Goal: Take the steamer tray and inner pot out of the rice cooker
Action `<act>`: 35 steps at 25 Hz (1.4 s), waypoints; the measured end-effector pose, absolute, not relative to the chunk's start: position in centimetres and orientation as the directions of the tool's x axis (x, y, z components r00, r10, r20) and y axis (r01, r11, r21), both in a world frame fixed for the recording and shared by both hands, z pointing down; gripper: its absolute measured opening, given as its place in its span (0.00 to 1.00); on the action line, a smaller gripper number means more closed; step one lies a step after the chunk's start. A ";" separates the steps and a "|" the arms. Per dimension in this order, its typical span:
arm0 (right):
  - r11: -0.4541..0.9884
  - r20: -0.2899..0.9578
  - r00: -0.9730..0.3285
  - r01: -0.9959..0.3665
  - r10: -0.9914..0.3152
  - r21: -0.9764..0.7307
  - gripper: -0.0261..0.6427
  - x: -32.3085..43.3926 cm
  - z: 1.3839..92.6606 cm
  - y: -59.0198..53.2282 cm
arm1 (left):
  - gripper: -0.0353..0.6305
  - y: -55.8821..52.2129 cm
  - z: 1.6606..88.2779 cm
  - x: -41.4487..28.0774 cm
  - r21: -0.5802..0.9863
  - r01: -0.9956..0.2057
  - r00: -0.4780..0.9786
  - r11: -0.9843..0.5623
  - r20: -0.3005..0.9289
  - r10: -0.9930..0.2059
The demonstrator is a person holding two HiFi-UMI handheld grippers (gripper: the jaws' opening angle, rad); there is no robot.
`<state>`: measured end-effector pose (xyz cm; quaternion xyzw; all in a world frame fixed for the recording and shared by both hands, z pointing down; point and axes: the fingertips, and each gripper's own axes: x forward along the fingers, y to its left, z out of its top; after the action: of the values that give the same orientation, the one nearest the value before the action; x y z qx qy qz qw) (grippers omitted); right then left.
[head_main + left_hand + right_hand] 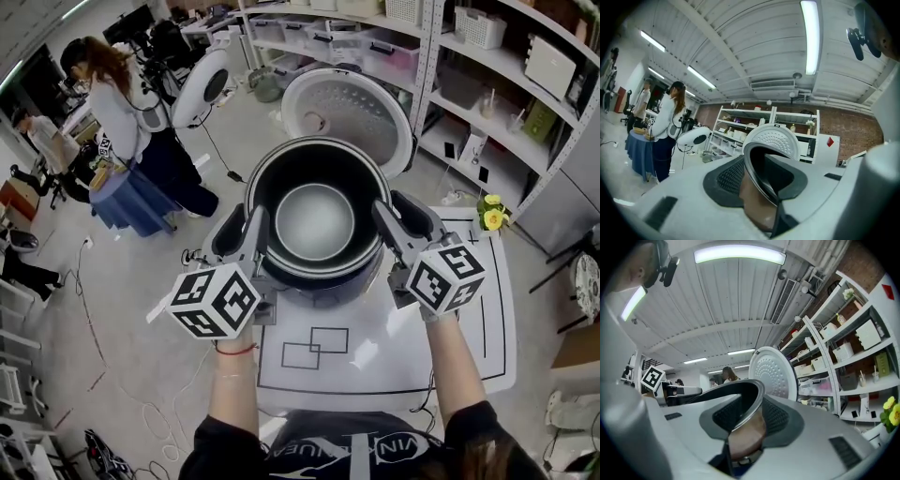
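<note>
My bare left forearm (234,394) and right forearm (457,361) reach forward from black sleeves (225,450); a thin red band (236,350) circles the left wrist. My grey two-jaw left gripper (253,232) clamps the left rim of the dark round metal inner pot (281,178), with the wall between its pads. My right gripper (389,220) clamps the right rim likewise. Both point level towards the far side, with their marker cubes (214,300) nearest me.

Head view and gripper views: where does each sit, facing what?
Head view: on the person's head, steeply down at the inner pot; forearms, left gripper, right gripper show.
Left gripper view: on that gripper, along its jaws clamping the pot's rim.
Right gripper view: same, opposite rim.
All share pot and open lid.
</note>
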<state>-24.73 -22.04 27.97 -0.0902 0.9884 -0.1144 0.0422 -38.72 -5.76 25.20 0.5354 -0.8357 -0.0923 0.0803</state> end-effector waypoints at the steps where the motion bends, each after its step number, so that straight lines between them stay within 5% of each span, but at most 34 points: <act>1: 0.957 -0.070 -0.979 -0.172 -0.193 -0.235 0.24 -24.3 27.6 -22.2 | 0.25 -5.9 24.9 -38.4 0.238 -0.883 -0.410 0.405 0.030 -0.912; 17: 0.927 -0.139 -0.932 -0.299 -0.335 -0.227 0.23 -15.1 24.4 -23.9 | 0.25 -9.4 21.6 -31.3 0.254 -0.935 -0.273 0.248 -0.070 -0.959; 35: 0.709 -0.017 -0.730 -0.657 -0.683 -0.257 0.22 5.6 29.5 -28.7 | 0.25 -21.8 28.3 -15.1 0.345 -0.932 0.130 -0.108 0.042 -0.991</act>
<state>5.62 -28.71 29.54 -0.3632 0.9226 -0.1174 0.0553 -15.08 -21.78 28.26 0.7376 -0.6517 -0.1003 0.1455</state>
